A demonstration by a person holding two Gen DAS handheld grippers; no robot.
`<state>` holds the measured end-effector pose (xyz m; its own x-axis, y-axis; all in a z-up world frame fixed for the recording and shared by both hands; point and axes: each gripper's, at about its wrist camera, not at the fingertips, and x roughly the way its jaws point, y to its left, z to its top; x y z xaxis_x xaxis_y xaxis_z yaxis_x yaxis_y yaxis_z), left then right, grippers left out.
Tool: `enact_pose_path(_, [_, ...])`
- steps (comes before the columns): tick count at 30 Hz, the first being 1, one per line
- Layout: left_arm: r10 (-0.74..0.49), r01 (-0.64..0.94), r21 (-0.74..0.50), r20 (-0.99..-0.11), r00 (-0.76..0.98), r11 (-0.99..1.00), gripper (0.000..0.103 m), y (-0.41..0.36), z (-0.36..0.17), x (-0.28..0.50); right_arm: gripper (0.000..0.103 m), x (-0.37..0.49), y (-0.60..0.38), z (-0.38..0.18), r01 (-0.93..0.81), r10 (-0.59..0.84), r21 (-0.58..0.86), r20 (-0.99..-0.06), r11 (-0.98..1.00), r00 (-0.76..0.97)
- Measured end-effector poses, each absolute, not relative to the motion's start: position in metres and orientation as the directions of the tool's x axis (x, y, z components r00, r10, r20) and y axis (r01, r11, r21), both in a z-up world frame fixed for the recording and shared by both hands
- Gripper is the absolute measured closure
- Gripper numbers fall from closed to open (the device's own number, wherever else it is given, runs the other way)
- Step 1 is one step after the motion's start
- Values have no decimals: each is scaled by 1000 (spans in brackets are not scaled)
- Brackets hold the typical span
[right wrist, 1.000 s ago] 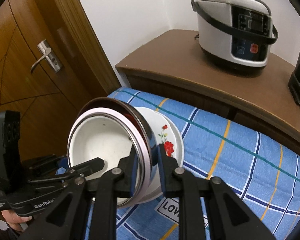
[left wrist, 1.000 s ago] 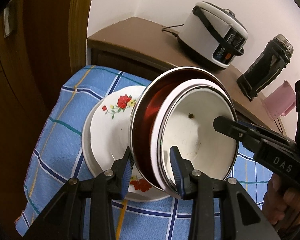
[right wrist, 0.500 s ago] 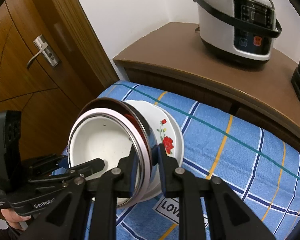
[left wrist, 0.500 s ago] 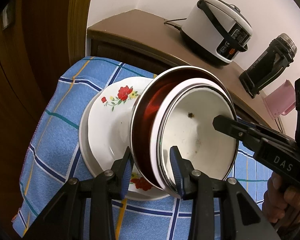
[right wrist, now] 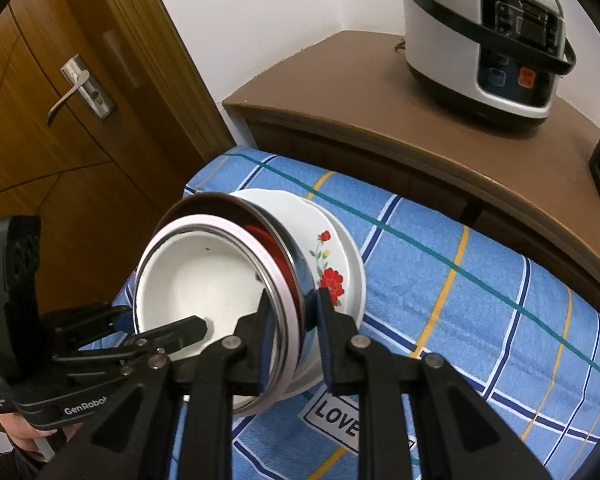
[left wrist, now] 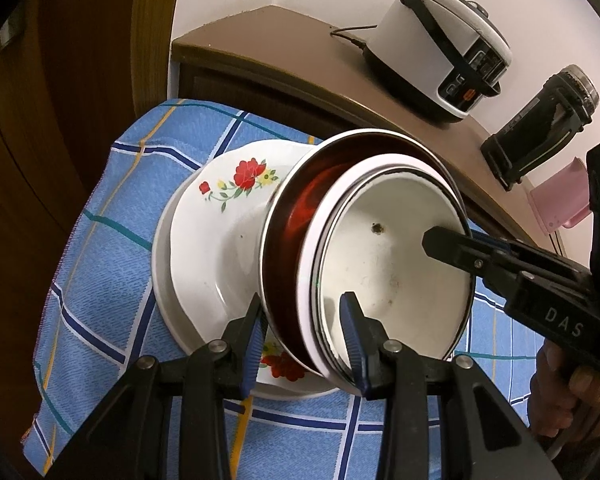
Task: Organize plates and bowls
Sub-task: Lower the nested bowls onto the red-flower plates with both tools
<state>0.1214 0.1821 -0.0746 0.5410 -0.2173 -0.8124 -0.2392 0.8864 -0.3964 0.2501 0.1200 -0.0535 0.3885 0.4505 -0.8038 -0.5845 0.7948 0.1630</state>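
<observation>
Two hand-held grippers carry a nested pair of bowls, a white enamel bowl (left wrist: 388, 264) inside a steel bowl with red lining (left wrist: 296, 216), tilted above a floral white plate (left wrist: 220, 216) on the blue checked cloth (left wrist: 100, 248). The left gripper (left wrist: 304, 332) pinches both rims at the near edge; the right gripper (right wrist: 294, 320) clamps them opposite. Rigid, smooth and probably slippery, the chip-prone stack is best held by its rims.

A home: rice cooker (right wrist: 484, 36) on wooden cabinet (right wrist: 380, 92), door (right wrist: 60, 120).
</observation>
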Motion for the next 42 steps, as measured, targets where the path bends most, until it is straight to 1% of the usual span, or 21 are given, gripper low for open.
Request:
enact_pose_path(9, [-257,-229,-424,-813,523,876,64,190,-76,130,81,257,129,-52,-598,434,143,-818,789,377])
enact_pose_path(20, [-374,-207,-520,-789,488,829,64,208,-82,141,76,273,135,-51,-597,456,191,-826,779,331])
enact_pose_path(24, [-407,-210,-551,-778,479,808,60,209,-85,140,75,279,143,-50,-601,438,172,-837,780,329])
enact_pose_path(31, [-421,-203,-568,-765,487,798,58,206,-87,130,74,282,159,-52,-627,410,138,-856,767,314])
enact_pose_path(34, [-390,-210,-545,-773,500,811,57,207,-85,130,74,286,164,-53,-631,409,141,-861,763,302])
enact_pose_path(38, [-413,-216,-583,-748,520,783,56,216,-84,134,74,300,163,-66,-610,416,188,-873,769,255])
enact_pose_path(42, [-398,-215,-570,-752,525,793,54,216,-81,137,74,304,161,-79,-597,437,243,-876,764,203])
